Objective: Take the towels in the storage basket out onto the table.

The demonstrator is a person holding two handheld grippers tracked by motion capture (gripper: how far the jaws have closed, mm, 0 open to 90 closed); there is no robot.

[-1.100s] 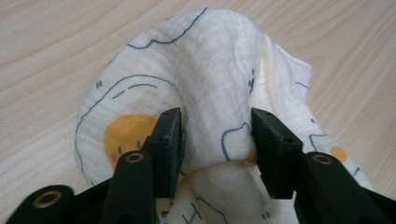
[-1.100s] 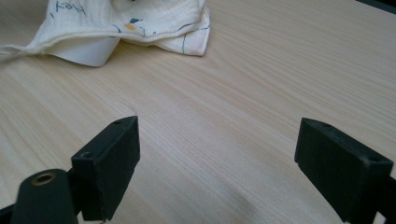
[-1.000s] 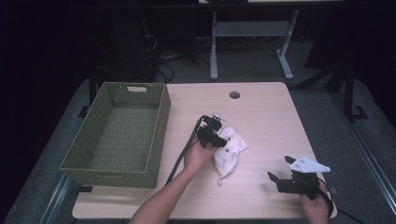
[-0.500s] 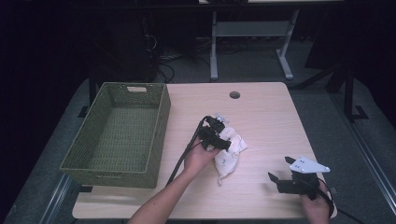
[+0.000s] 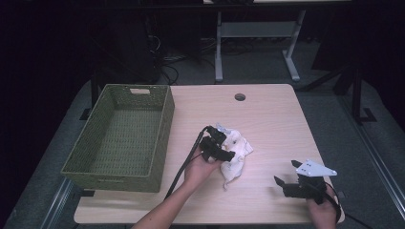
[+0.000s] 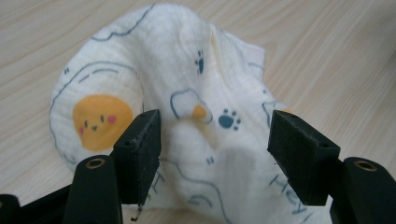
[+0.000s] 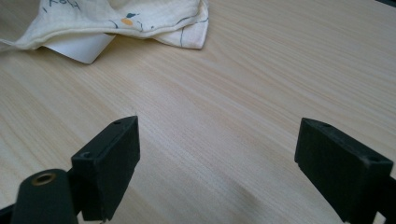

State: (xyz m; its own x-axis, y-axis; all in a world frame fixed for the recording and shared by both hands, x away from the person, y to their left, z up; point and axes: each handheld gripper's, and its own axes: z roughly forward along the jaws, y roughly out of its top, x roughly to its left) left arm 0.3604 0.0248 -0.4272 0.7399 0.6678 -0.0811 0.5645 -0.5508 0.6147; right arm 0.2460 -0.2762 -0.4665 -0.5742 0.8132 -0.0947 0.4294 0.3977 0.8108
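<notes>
We are nudging our left gripper (image 6: 212, 140), jaws parted, deeper over the printed cloth (image 6: 187, 93) toward twelve o'clock, likely readying a pinch, while our right gripper (image 7: 217, 163) is idling released.

Left hand-held gripper (image 5: 224, 149) on cloth (image 5: 237, 151) — green basket (image 5: 119, 131) beside it.

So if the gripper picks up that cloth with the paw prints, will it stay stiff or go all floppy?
Probably floppy. The cloth lies crumpled in soft folds on the table, so it would likely droop from wherever the left gripper pinches it. It looks thin and light, and it shouldn't roll or break. A push might bunch it up more rather than slide it flat.
</notes>
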